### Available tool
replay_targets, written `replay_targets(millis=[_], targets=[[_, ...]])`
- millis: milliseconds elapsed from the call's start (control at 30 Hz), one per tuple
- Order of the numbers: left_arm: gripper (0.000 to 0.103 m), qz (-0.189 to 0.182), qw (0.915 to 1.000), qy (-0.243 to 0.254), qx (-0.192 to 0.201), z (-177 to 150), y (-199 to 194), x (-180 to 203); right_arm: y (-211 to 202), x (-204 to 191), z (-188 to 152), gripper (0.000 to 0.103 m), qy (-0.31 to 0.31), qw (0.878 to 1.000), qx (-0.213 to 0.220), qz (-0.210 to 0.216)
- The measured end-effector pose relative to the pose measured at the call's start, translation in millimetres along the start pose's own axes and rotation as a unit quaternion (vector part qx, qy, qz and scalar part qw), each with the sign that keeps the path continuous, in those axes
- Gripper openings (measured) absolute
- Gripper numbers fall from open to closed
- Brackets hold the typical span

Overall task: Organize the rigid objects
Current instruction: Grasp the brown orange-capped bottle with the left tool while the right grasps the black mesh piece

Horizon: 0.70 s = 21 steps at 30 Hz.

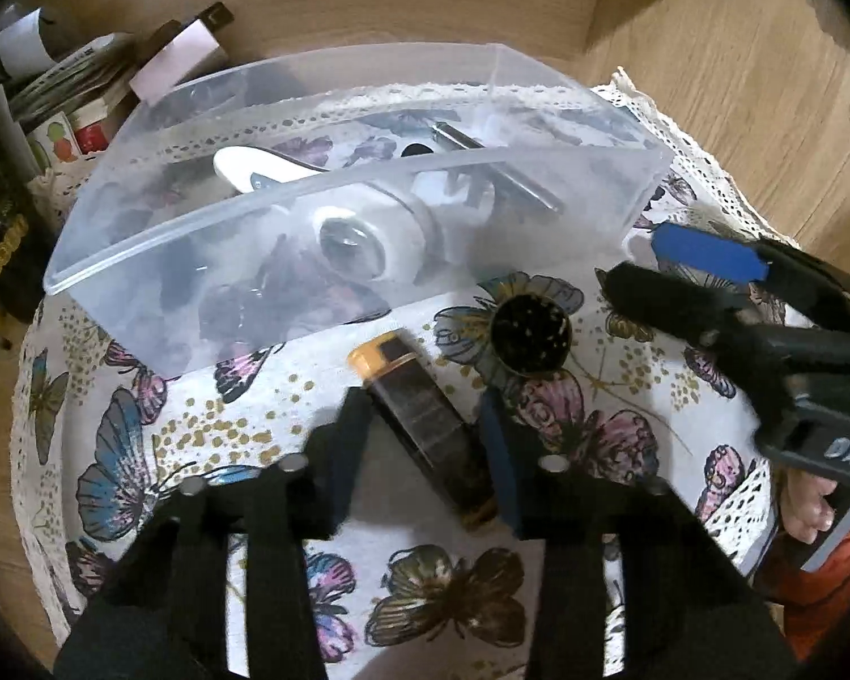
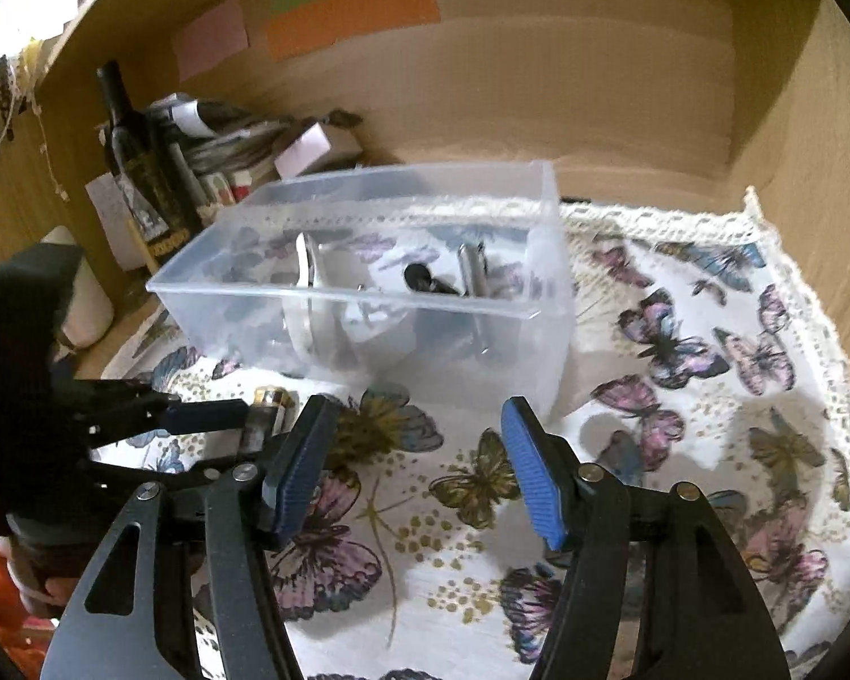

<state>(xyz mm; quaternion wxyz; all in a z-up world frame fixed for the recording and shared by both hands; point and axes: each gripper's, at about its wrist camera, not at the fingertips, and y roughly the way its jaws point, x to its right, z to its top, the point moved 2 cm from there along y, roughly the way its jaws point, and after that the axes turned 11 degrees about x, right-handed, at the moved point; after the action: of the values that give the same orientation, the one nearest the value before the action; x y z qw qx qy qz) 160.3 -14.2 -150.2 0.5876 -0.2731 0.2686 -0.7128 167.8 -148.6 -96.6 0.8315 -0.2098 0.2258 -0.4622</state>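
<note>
Battery (image 1: pixel 425 413), black with orange end: lies on the butterfly-print cloth (image 1: pixel 141 453) in front of the clear plastic bin (image 1: pixel 340 238), between the fingers of the left gripper (image 1: pixel 425 442), which flank it closely; whether they actually pinch it cannot be told. Right gripper (image 2: pixel 419 464): fingers spread wide, holding nothing, above the cloth. Bin contents: a white bulb-like piece (image 1: pixel 368 232) and metal parts, indistinct through the plastic; a small dark round lid (image 1: pixel 531 334) sits just beside the battery.
</note>
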Motion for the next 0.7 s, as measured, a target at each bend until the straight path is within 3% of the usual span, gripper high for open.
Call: replay_targets(millis=[100, 333, 400, 467, 700], targets=[[0.022, -0.002, 1.0000, 0.006, 0.002, -2.3, -2.6, -5.4, 12.4, -9.1, -3.0, 0.058, -0.009, 1.000, -0.021, 0.008], [0.022, -0.019, 0.9998, -0.005, 0.011, -2.8, -8.4, -16.3, 37.2, -24.9, -11.1, 0.057, -0.041, 0.997, -0.069, 0.010], [0.022, -0.023, 0.9996, -0.008, 0.015, -2.9, -10.6, -17.5, 43.0, -27.5, -15.1, 0.048, -0.053, 0.996, -0.078, -0.001], [0.022, -0.020, 0.9996, -0.007, 0.019, -3.1, -13.1, -17.3, 41.3, -30.2, -16.0, 0.034, -0.065, 0.995, -0.073, -0.008], [0.022, -0.021, 0.9989, -0.010, 0.041, 1.0, -30.8, -20.2, 19.7, -25.4, -11.2, 0.033, -0.048, 0.998, -0.041, -0.012]])
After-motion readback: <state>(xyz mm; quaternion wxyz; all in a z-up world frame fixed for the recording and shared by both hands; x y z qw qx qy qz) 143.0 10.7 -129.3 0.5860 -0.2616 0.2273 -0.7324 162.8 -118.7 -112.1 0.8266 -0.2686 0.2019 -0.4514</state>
